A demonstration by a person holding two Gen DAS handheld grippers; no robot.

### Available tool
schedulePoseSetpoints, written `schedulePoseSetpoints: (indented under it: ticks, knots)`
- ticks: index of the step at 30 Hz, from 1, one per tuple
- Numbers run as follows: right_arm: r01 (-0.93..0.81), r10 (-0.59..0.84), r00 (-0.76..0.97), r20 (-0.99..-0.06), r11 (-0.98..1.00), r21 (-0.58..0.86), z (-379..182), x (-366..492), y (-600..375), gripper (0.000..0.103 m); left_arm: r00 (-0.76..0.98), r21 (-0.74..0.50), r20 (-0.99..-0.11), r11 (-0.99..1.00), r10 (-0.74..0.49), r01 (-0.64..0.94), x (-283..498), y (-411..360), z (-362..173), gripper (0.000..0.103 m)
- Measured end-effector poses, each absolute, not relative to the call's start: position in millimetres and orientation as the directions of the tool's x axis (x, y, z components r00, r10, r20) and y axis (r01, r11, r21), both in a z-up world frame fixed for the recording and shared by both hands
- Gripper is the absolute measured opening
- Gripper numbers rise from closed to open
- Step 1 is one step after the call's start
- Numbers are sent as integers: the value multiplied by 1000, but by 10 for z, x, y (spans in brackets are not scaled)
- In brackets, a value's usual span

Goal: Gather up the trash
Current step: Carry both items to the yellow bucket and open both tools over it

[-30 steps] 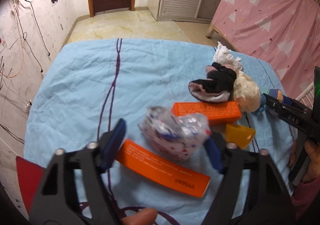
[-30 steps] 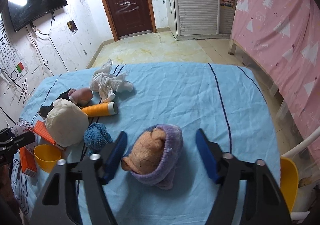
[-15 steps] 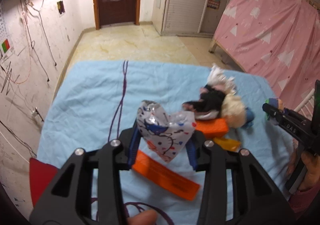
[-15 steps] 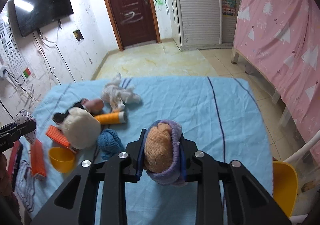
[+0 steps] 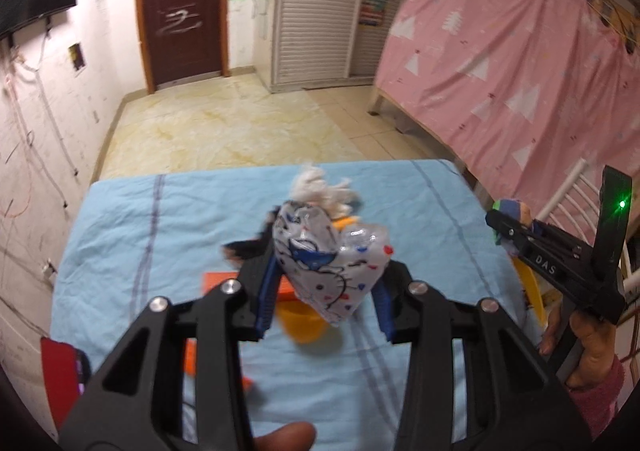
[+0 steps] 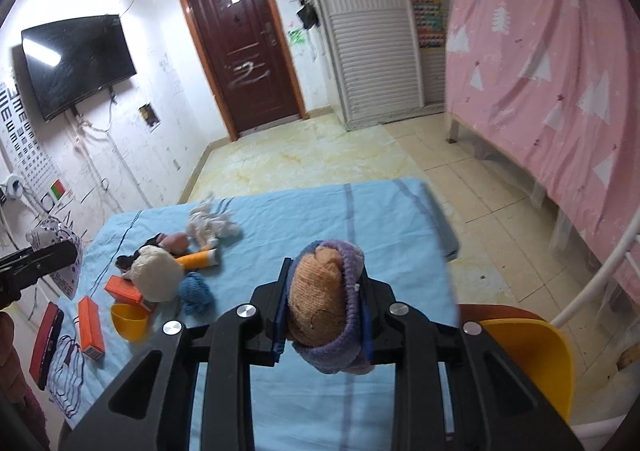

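Yellow cup (image 6: 129, 319) on blue sheet (image 6: 384, 219) (interior hidden), printed bag (image 5: 330, 257) gripper-held (image 5: 326, 293)

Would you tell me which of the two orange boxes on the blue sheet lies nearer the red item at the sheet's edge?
The lone orange box, lying lengthwise beside the red item. The other orange box sits farther up, against the cream ball.

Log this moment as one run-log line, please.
left gripper: shut on printed plastic bag | right gripper: shut on knitted bundle | both lifted off blue sheet | phase: carrying
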State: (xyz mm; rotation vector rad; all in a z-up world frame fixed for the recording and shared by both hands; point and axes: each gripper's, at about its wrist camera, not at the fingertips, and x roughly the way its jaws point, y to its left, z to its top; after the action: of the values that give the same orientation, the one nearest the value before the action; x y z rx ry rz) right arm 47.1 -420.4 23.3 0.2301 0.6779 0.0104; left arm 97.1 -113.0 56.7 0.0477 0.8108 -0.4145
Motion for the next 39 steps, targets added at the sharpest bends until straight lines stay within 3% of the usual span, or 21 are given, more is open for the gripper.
schedulePoseSetpoints:
  ticks: [12, 33, 34, 37, 39]
  knots:
    - [241, -37, 802, -596, 934, 265, 84, -140, -5192, 21, 542, -117, -714, 839, -443, 531, 725, -2189, 592, 38]
    - [359, -39, 738, -674, 868, 343, -601, -430, -5879, 26, 395, -136, -748, 705, -534, 696, 470, -3936, 260, 39]
    - [361, -38, 737, -675, 867, 344, -608, -432, -5883, 27, 387, -139, -754, 705, -531, 696, 469, -3993, 229, 42]
    - [356, -31, 733, -679, 869, 344, -628, -427, -5872, 34, 375, -142, -766, 706, -522, 694, 476, -4066, 156, 67]
    - [353, -28, 732, -681, 870, 344, -638, -412, -5871, 39, 377, -140, -769, 712, -515, 688, 482, -4077, 132, 68]
